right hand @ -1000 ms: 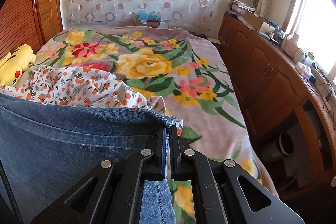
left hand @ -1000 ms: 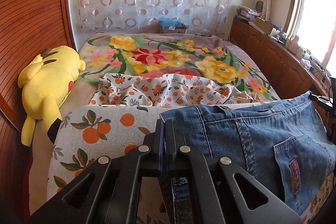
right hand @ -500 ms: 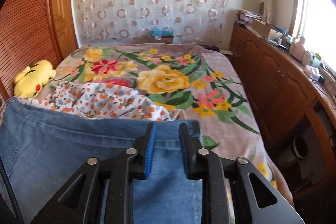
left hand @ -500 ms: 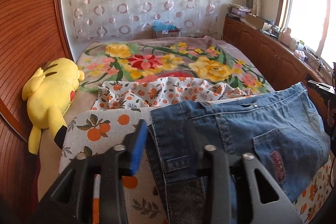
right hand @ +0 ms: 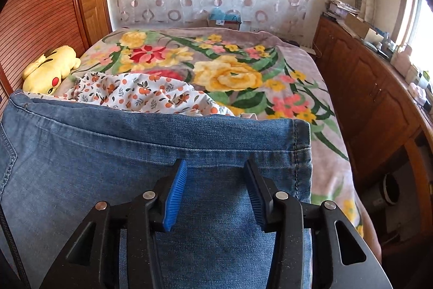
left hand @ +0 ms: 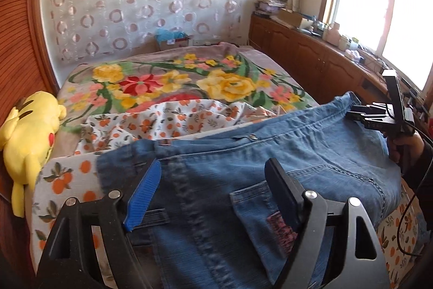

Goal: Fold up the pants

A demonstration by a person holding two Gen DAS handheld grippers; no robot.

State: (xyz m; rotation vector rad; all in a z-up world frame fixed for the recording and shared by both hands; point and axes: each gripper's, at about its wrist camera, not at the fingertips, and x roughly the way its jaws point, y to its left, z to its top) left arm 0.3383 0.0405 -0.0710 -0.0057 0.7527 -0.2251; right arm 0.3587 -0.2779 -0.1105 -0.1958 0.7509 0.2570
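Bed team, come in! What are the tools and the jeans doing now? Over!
Left tool and right tool opening, nothing gripped. Jeans lying flat on the bed, waistband at the far edge. Orange-print cloth bunched just beyond; not in the way.

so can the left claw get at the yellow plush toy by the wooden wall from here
Probably yes: the left claw, jaws opening, holds nothing, and only flat orange-print fabric lies between it and the yellow plush toy.

Blue denim pants (left hand: 270, 167) flat on bed
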